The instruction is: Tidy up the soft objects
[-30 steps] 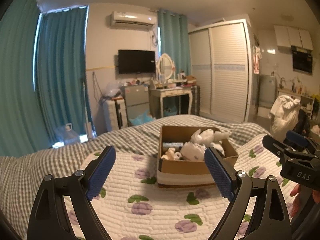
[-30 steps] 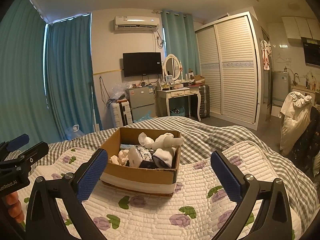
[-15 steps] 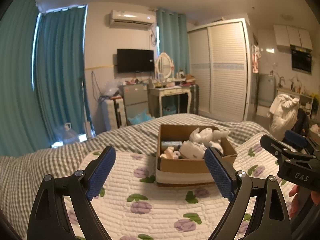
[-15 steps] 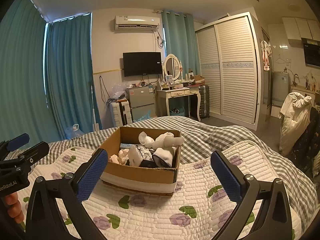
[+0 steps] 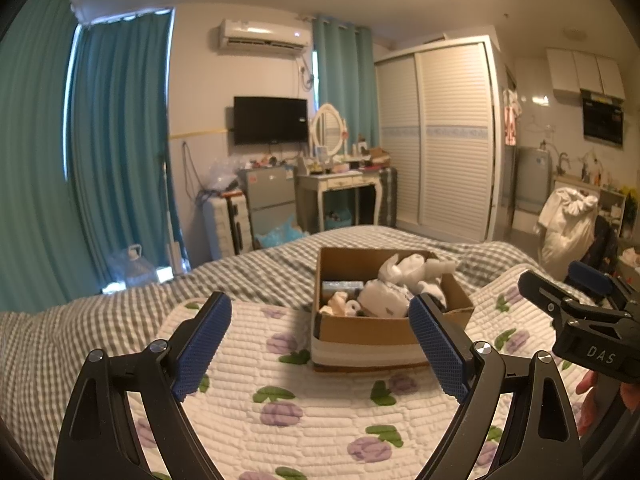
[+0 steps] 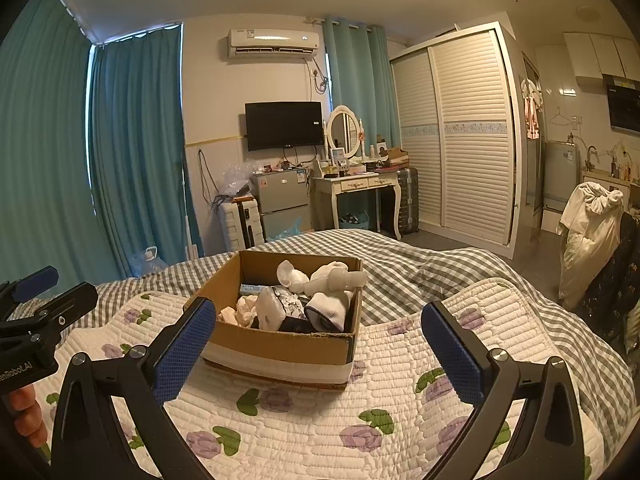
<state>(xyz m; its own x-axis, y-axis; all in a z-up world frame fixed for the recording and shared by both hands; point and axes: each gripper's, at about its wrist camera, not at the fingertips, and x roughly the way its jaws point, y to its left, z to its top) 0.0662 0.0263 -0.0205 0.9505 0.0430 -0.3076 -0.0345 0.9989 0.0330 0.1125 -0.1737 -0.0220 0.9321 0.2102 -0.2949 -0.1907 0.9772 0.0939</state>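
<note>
Both grippers, left and right, stay spread wide and empty, barely nearer the cardboard box on the quilt; rolled socks remain piled inside

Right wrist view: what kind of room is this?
Most likely a studio-style bedroom. A bed with a floral quilt fills the foreground, with a cardboard box of soft items on it. Behind are a vanity desk with mirror, a wall TV and a louvered wardrobe.
</note>
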